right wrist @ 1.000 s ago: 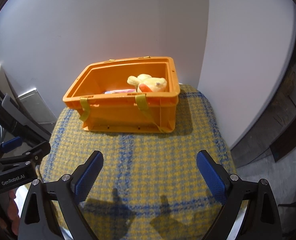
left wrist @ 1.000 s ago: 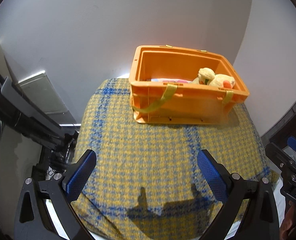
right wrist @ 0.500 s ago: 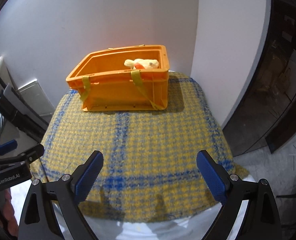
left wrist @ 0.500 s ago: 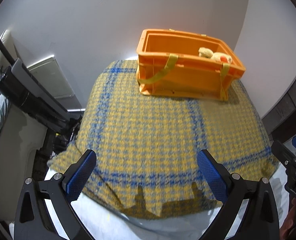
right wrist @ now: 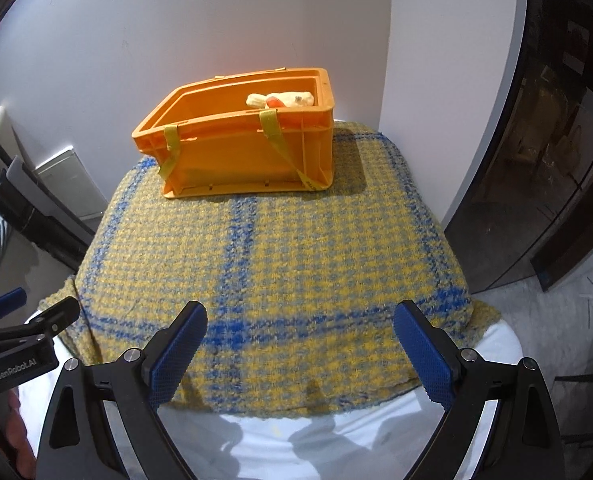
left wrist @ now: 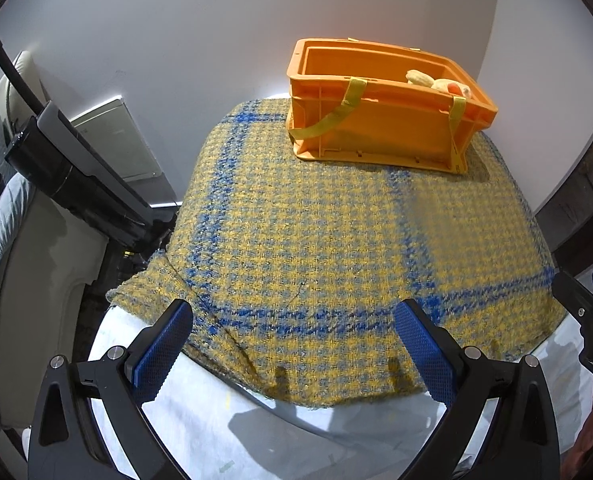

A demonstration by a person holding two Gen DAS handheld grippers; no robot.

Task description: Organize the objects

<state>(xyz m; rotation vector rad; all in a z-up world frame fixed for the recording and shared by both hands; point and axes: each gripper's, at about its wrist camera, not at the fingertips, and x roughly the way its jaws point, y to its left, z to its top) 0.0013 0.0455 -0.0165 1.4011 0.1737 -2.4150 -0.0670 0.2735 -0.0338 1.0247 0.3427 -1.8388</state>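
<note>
Covering most of the worktop (right wrist: 376, 432), a yellow, grey and blue checked blanket (left wrist: 336, 240) is seen spread flat, with its near edge hanging over a white sheet underneath. All places below are given relative to this blanket. An orange crate (left wrist: 380, 120) is set on its far end, close against the white wall (left wrist: 176, 40), and its two yellow-green straps (right wrist: 274, 132) are draped over the near side. Inside the crate, toward its right end, a pale yellow plush toy (right wrist: 284, 100) with an orange patch is lodged just below the rim. To the left of the blanket, a black and grey appliance (left wrist: 76, 168) and a pale cushioned seat are seen. To the right of it, a dark glass-fronted cabinet (right wrist: 556, 160) is stood on the floor.

Over the near edge of the blanket, the left claw (left wrist: 292, 344) is held released, its blue pads wide apart with nothing between them. The right claw (right wrist: 300, 348) is likewise held released over the same edge, empty, with only the weave seen between its pads. Each claw is seen at the margin of the other's view.
</note>
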